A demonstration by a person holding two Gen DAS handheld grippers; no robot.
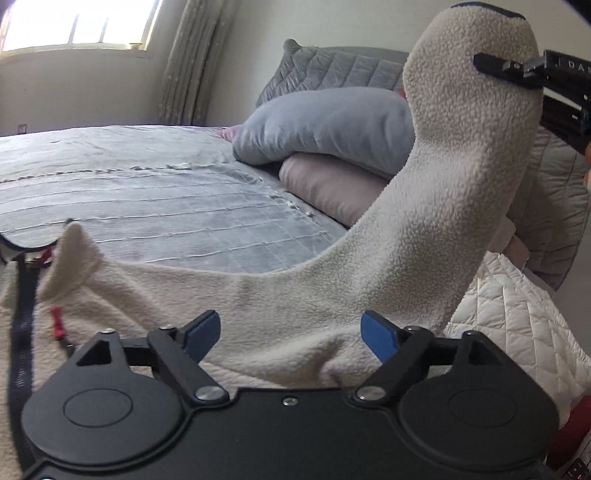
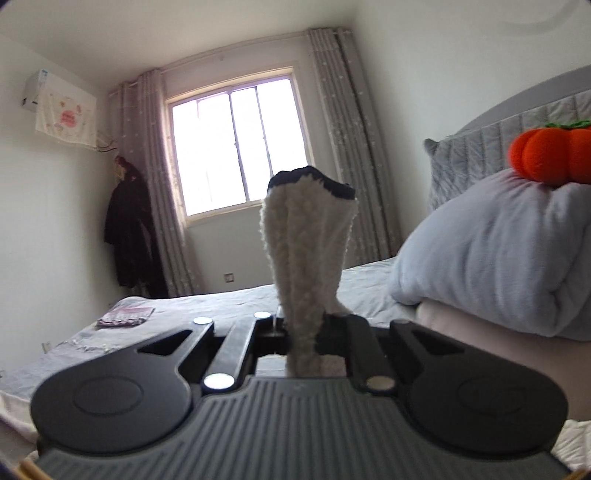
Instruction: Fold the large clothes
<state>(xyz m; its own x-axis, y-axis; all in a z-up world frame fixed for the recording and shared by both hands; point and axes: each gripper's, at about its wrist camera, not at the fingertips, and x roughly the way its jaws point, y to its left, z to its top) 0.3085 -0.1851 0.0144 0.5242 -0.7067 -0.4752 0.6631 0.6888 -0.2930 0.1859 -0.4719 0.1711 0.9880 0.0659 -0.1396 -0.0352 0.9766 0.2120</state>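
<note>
**Fleece garment: one sleeve raised, fold not yet made**

Nearest to me, the left hand-held gripper (image 1: 291, 341) stood with its blue pads (image 1: 380, 339) spread wide and nothing between them. It hovered just above the body of the cream fleece garment (image 1: 258, 306), which lay rumpled on the bed (image 1: 147, 206). I noted no contact between pads and cloth.

To the left, the garment's dark zip edge (image 1: 22, 314) and a small red pull tab (image 1: 56, 325) showed, which suggested that the front lay open or uppermost. A corner of fleece stood up beside it.

From the body, one sleeve (image 1: 461, 166) rose steeply to the upper right. The right hand-held gripper (image 1: 491, 68) was pinching it just below the dark cuff (image 1: 484, 7). The right wrist view confirmed this: the fingers were pressed together on the fleece sleeve (image 2: 310, 266), whose dark-trimmed end stood up above them.

A white quilted cover (image 1: 517, 314) lay beneath the garment on the right. Further back sat a grey-blue pillow (image 1: 325, 125) on a pink one (image 1: 332, 188), an orange plush pumpkin (image 2: 554, 155) on top, then the padded headboard (image 1: 351, 70), the curtains (image 2: 343, 147) and the window (image 2: 240, 147).

My assessment: the task stood at an early stage. No finished fold was visible; the body remained creased and unsquared. The raised sleeve had yet to be laid across the body, and the second sleeve, which I could not locate, and the final folds remained outstanding.
</note>
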